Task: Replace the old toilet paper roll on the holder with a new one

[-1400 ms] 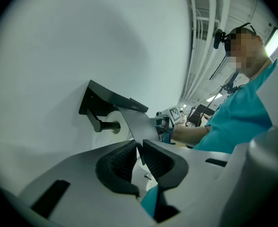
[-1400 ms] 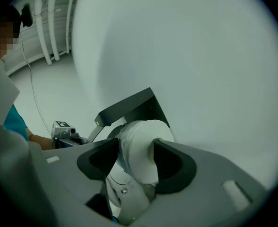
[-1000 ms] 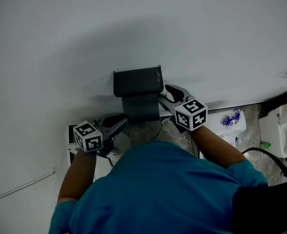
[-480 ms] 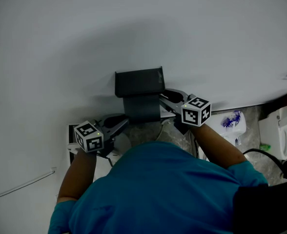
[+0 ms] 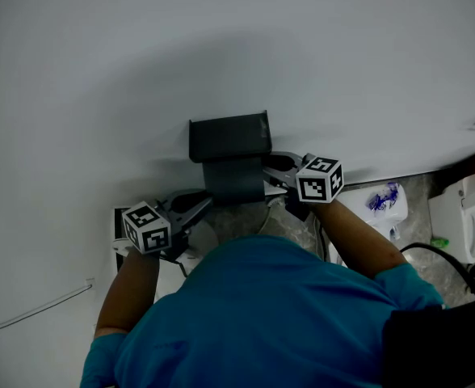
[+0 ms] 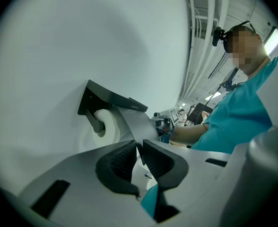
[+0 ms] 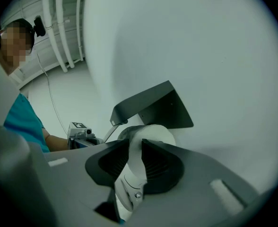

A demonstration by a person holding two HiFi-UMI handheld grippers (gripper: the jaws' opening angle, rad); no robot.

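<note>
Grip on the roll's end, shallow and unproven.
My left gripper (image 6: 139, 144) is closed on nothing, near the holder. My right gripper (image 7: 135, 144) has just been closing, and its pads seem to pinch the end of the toilet paper roll (image 7: 154, 135), which sits on its spindle under the black holder cover (image 7: 153, 105). Pulling on so thin a bite, I judge the soft paper may tear or slip, or the roll may snag under the cover.

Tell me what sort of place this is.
Most likely a bathroom or toilet cubicle: a dark wall-mounted holder carries a toilet paper roll, and a white fixture, perhaps a toilet, stands on the speckled floor nearby.
</note>
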